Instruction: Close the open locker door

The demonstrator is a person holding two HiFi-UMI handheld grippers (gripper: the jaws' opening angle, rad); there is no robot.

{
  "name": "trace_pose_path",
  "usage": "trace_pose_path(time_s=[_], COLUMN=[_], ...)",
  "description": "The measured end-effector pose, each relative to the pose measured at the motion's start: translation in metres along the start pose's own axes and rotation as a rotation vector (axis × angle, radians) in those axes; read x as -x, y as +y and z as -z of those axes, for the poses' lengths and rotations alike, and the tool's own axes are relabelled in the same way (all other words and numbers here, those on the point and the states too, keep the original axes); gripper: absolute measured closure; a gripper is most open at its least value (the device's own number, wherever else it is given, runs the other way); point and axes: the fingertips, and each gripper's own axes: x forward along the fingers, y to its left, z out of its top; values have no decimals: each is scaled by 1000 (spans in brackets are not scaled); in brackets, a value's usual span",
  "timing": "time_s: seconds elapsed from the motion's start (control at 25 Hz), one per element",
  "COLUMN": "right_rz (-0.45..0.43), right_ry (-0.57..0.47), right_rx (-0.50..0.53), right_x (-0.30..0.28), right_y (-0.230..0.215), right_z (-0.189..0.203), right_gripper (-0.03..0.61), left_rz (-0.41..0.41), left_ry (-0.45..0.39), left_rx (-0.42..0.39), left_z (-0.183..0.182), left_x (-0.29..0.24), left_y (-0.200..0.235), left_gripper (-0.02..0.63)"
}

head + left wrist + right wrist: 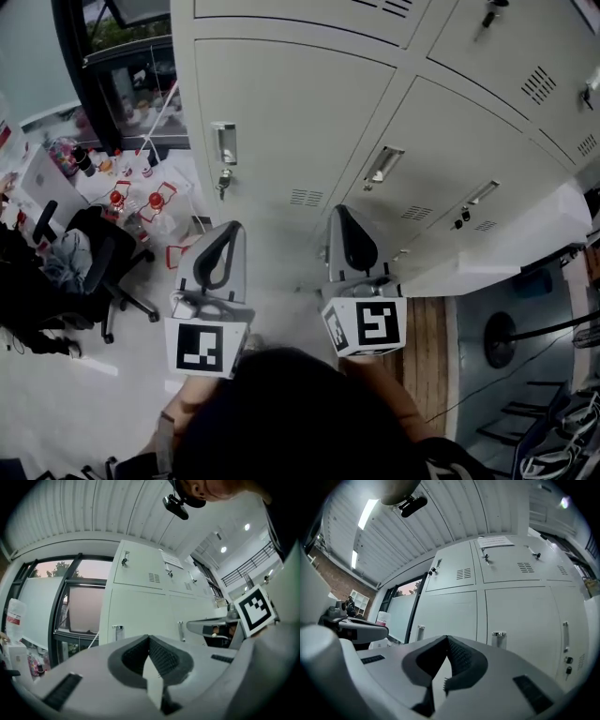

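Note:
A bank of pale grey lockers (300, 103) fills the wall in front of me. Every door I can see lies flush: the lower left door (281, 131) with its handle (223, 142) and keys, and the ones beside it (441, 141). My left gripper (233, 226) is held short of the lockers, shut and empty; its tips meet in the left gripper view (149, 637). The right gripper (339, 209) hovers beside it, also shut and empty (446, 637). Neither touches a door. Both gripper views look at shut doors (140, 616) (450, 616).
A black office chair (98, 267) and a cluttered desk (103, 178) stand to the left by a dark-framed window (89, 84). At right lie a wooden floor strip (427, 347), a round stand base (500, 339) and cables. A white block (506, 253) juts at the lockers' right end.

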Motion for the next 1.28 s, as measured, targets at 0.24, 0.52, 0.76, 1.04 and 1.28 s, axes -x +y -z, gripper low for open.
trace_pose_path(time_s=[0.24,0.52,0.76,1.04,1.28], right_rz=[-6,-34,-54,-51,-59], right_ry=[44,47,46,49,39], right_rx=[-17,-28,-22,-31,-34], right_x=[38,52,54,55,50], right_y=[-10,-10,-12,-18,-17], right_z=[18,34,33,37,35], right_gripper=[563,563,563,563,563], left_rz=[-17,-31,-45,-27,-20], left_ry=[15,47,48,54,56], left_rx=[-16,-25,-34,-54,-67], left_z=[1,17,14,15,15], left_x=[7,18,18,11,5], left_y=[-23,-41,-45,-50,-48], left_gripper=[612,612,612,612,612])
